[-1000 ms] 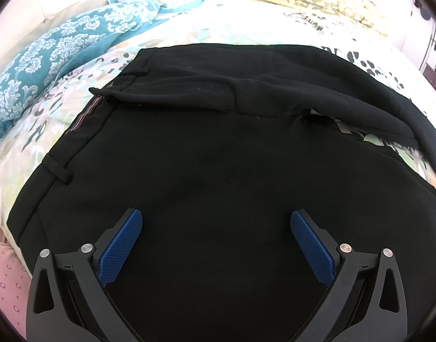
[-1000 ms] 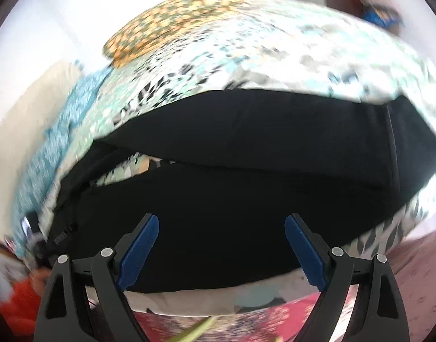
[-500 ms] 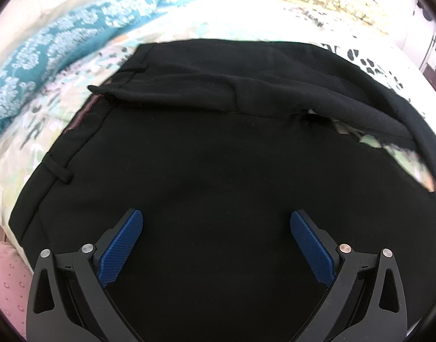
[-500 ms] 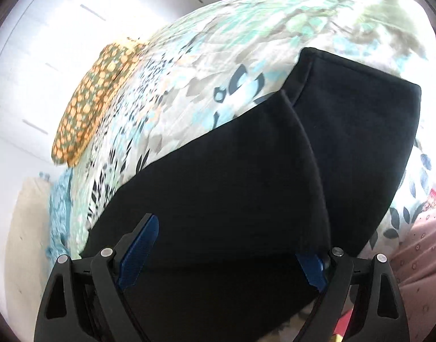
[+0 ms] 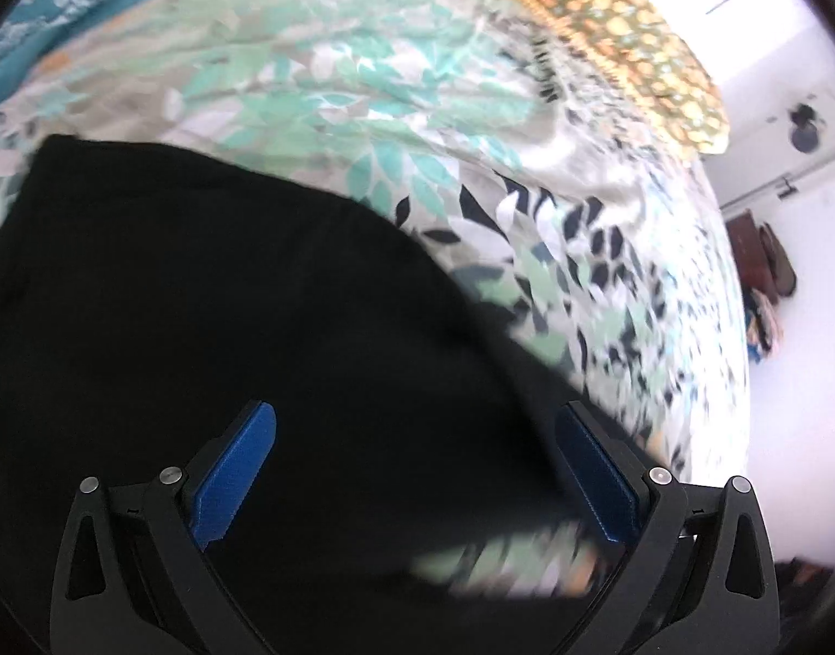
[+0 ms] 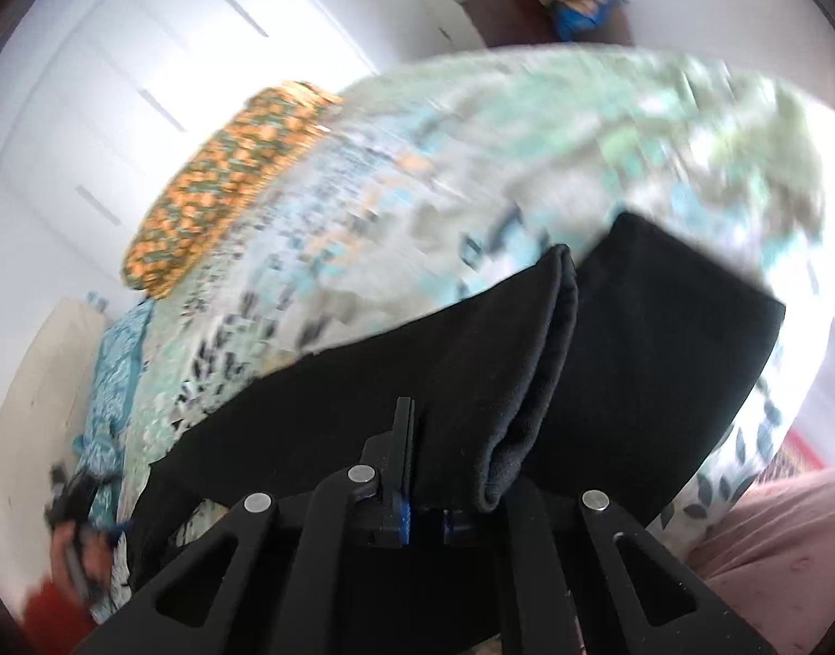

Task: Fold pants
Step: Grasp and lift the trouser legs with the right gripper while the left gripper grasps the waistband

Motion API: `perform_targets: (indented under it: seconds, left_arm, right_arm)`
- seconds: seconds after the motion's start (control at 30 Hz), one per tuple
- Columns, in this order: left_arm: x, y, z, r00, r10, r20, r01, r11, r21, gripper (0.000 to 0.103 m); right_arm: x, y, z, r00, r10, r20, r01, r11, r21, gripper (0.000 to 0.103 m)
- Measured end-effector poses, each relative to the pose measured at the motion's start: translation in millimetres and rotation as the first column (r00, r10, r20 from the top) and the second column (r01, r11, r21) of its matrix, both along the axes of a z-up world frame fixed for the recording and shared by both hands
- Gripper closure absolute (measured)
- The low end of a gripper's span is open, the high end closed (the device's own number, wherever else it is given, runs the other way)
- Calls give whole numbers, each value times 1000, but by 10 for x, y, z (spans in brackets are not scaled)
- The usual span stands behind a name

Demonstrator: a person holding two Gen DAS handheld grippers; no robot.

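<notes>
a bed [image 5: 363, 87] fills both views, covered by a pale bedspread [image 6: 472, 164] printed with green, teal and black leaves. at its far edge lies an orange-and-green patterned pillow [image 5: 625, 27], and on the far left a teal damask cushion [image 5: 63, 5]. behind the bed stand white walls and what look like white wardrobe doors [image 6: 117, 82]; a dark brown piece of furniture [image 6: 505, 16] with something blue on top sits in the far corner, blurred. no brand, label or writing can be read anywhere. the black pants [image 5: 226, 327] lie spread on the near side of the bed, one leg end folded up into a soft ridge [image 6: 532, 371] in the right wrist view. the left tongs [image 5: 417, 469] stand wide over the black cloth, gripping nothing. the right tongs [image 6: 423, 496] are pinched together on the pants fabric beside that fold. a pink dotted surface [image 6: 772, 546] shows at the near right.
</notes>
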State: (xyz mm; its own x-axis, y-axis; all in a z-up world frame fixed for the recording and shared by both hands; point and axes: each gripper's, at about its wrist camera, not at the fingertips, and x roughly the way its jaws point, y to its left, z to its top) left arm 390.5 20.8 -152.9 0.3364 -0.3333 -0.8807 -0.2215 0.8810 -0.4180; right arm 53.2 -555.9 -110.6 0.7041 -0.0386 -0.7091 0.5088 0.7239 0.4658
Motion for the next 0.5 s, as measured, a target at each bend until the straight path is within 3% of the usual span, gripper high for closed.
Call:
perform_targets:
  seconds: [0.17, 0.23, 0.3, 0.33, 0.37, 0.5]
  left_arm:
    - [355, -208, -186, 995, 62, -74, -63, 998, -10, 2]
    - [430, -219, -273, 991, 93, -100, -96, 995, -21, 18]
    - [457, -235, -362, 987, 92, -129, -100, 994, -54, 62]
    - [460, -230, -397, 987, 85, -140, -98, 992, -86, 73]
    - [440, -216, -412, 987, 82, -138, -96, 991, -97, 92]
    - [297, -159, -130, 997, 78, -29, -81, 991, -106, 96]
  right_arm:
    - [-192, 94, 380, 994, 49, 98, -47, 999, -16, 96]
    - [-272, 118, 542, 988, 78, 132, -75, 997, -22, 96]
    - [-279, 156, 657, 982, 101, 159, -99, 995, -18, 96]
    - [-300, 143, 709, 980, 110, 166, -110, 994, -12, 96]
    - [-305, 136, 726, 979, 116, 167, -117, 993, -5, 96]
    - [-185, -38, 732, 981, 135, 138, -140, 990, 24, 96]
